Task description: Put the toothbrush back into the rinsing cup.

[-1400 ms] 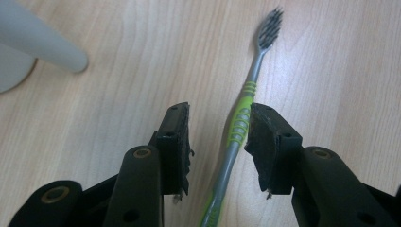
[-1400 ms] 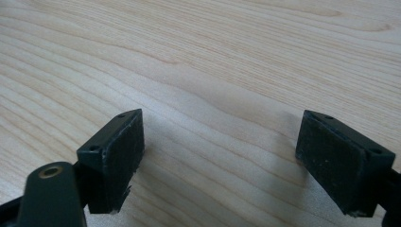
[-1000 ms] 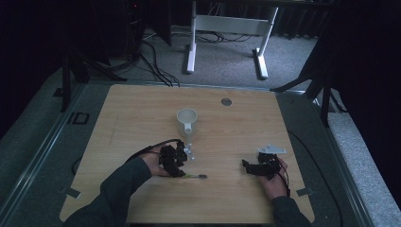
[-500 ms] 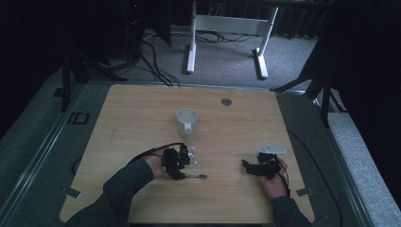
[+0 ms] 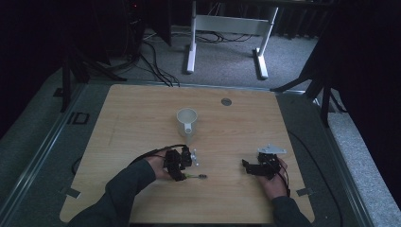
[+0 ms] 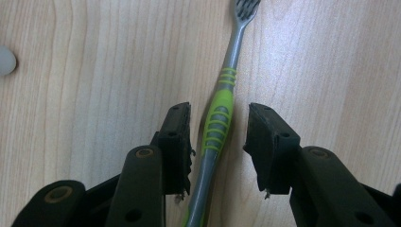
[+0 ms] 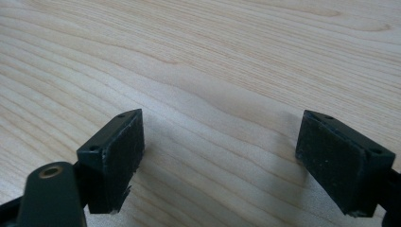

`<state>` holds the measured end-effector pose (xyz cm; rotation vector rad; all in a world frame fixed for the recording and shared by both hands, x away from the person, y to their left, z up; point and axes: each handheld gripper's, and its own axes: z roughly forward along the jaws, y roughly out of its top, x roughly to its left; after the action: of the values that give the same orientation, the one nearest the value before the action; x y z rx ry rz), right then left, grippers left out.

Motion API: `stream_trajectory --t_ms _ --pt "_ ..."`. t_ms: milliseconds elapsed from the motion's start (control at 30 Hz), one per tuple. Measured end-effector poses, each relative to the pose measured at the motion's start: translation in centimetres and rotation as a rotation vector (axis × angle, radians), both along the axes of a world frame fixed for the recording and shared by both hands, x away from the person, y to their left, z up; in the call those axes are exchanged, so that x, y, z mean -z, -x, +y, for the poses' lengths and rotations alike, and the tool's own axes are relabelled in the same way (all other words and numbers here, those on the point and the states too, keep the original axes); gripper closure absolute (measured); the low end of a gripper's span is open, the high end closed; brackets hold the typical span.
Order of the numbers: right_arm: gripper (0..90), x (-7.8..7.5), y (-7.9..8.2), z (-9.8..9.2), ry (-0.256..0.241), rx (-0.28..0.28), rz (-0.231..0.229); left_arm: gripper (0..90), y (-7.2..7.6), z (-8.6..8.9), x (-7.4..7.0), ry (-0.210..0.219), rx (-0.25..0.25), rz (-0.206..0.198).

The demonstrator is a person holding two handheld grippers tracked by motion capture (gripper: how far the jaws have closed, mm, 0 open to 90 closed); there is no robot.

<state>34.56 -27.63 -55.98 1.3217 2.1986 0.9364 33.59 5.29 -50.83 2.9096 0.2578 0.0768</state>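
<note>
- High view: a dim room with cables and a white frame on the grey floor beyond a pale wooden bench [image 5: 142,118]. A white cup [image 5: 187,119] stands upright near the middle, well apart from both hands, likely where the brush is meant to go.
- High view: the left hand-held gripper [image 5: 182,170] is low over the near-left part of the bench, right at a toothbrush [image 5: 196,177] that lies flat with its head pointing right. The right hand-held gripper [image 5: 250,166] rests at the near right, well apart from the brush, seemingly just waiting.
- Left gripper view: the left hand-held gripper [image 6: 217,137] has its jaws apart, one on each side of the green grip of the toothbrush [image 6: 222,104]. The left pad [image 6: 177,137] looks just beside or touching the handle; the right pad [image 6: 265,142] stands clear. Straddling the thick, ribbed grip makes sense, since it offers the firmest hold. The bristle head lies at the far end, away from the jaws. A small white disc [image 6: 6,61] sits at the left edge.
- Right gripper view: the right hand-held gripper [image 7: 220,156] is wide apart with bare wood between its jaws, holding nothing.
</note>
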Motion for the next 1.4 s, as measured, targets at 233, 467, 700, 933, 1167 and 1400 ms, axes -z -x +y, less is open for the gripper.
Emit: stream_trajectory --t_ms 233,467,700,933,1167,1400 --pt "15.9 0.0 0.0 0.0 0.0 0.0 0.0 60.9 0.04 -0.24 0.28 -0.018 0.011 0.002" --pt "15.9 0.0 0.0 0.0 0.0 0.0 0.0 61.5 0.07 -0.39 0.65 -0.041 0.017 0.002" --pt "15.9 0.0 0.0 0.0 0.0 0.0 0.0 62.2 0.03 -0.42 0.8 -0.052 0.016 0.004" --pt "15.9 0.0 0.0 0.0 0.0 0.0 0.0 63.3 0.06 -0.48 0.9 -0.063 0.022 0.0" --pt "15.9 0.0 0.0 0.0 0.0 0.0 0.0 63.9 0.04 -0.51 0.88 -0.072 0.022 0.003" --pt "15.9 0.0 0.0 0.0 0.0 0.0 0.0 64.5 -0.03 -0.63 0.88 -0.08 0.024 0.016"
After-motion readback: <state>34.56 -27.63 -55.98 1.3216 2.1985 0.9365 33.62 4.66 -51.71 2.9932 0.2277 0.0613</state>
